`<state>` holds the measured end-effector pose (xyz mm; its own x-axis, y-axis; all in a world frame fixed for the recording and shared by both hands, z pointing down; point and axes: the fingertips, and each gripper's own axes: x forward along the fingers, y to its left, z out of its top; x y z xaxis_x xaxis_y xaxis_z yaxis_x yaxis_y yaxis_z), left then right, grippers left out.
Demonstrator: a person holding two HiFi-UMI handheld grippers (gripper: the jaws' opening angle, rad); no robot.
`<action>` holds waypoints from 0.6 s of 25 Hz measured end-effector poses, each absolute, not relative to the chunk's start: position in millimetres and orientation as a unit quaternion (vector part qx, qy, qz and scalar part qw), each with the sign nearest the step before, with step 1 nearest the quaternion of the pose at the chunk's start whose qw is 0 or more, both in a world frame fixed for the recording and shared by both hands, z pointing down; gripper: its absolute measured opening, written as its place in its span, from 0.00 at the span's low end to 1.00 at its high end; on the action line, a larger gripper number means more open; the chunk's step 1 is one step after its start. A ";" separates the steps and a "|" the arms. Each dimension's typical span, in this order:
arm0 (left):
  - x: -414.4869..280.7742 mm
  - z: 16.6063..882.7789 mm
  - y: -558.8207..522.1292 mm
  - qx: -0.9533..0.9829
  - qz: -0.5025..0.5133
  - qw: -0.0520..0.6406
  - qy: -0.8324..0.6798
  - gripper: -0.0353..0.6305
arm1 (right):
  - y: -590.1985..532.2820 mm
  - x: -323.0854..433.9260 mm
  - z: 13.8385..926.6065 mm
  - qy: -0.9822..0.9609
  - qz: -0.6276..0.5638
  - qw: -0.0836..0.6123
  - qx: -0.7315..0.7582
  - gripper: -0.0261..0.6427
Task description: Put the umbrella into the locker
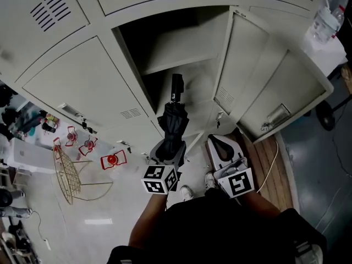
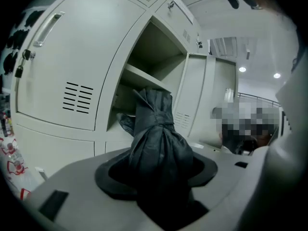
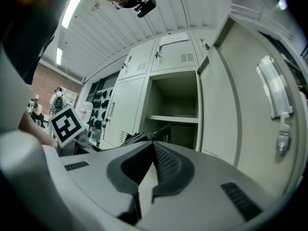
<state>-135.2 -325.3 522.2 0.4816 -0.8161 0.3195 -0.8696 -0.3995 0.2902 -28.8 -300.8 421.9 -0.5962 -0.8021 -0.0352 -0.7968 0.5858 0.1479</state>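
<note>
The folded black umbrella (image 1: 174, 122) sits in the left tongs (image 1: 169, 149), whose jaws stand partly apart and press on the bunched cloth from both sides. Its dark fabric fills the gap between them in the left gripper view. The umbrella's long axis runs straight out from those jaws towards the open locker (image 3: 173, 95). The handle (image 1: 176, 89) leads, just at the mouth of the compartment and below the shelf (image 3: 173, 119), while the cloth end stays in the grip. The right tongs (image 1: 223, 147) hang just beside the left, their tips drawn together with nothing between them, and they point at the same opening. There is one umbrella, two tongs, one shelf inside the compartment, and one door (image 3: 240, 95) swung wide open at the right of the opening.
</note>
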 end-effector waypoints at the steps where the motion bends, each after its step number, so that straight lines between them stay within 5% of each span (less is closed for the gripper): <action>1: -134.2 523.7 -330.7 0.832 0.067 0.213 -0.509 0.43 | -305.3 -28.1 422.6 -0.892 -0.080 0.020 0.444 0.04; 15: -112.8 512.0 -411.1 0.821 0.115 0.181 -0.529 0.43 | -340.6 -17.2 425.8 -0.907 -0.073 0.008 0.415 0.04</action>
